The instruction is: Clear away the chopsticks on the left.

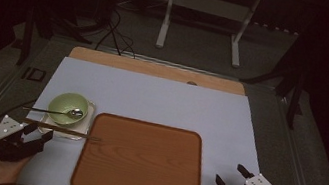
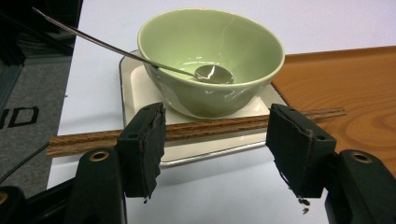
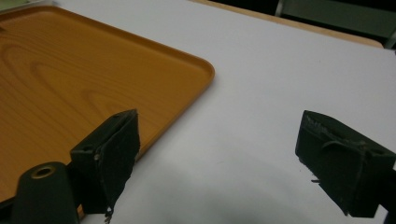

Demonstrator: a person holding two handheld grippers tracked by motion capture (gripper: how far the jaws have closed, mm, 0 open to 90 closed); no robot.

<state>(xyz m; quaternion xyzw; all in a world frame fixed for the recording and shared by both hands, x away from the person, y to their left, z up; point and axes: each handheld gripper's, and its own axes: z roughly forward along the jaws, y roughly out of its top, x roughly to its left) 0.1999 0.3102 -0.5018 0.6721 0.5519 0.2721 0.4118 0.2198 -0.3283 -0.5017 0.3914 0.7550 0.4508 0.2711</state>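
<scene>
Chopsticks (image 2: pixel 196 129) (grained wood, square-sided) lie across glossy square plate (image 2: pixel 140 88).

Left claw (image 1: pixel 39 133), just left of the wooden tray (image 1: pixel 140 162): black body, two blunt black jaws faced with rough, frayed black pads, a brass-coloured eyelet at each jaw base. Grey three-cornered plate on top with small dark dots near its corners. Thin dark cable loops off its outer side. Right claw (image 1: pixel 229 175), just right of the tray: same black build, same grey plate, same brass eyelet, pad edges ragged. A bare hand wraps each body from below.
</scene>
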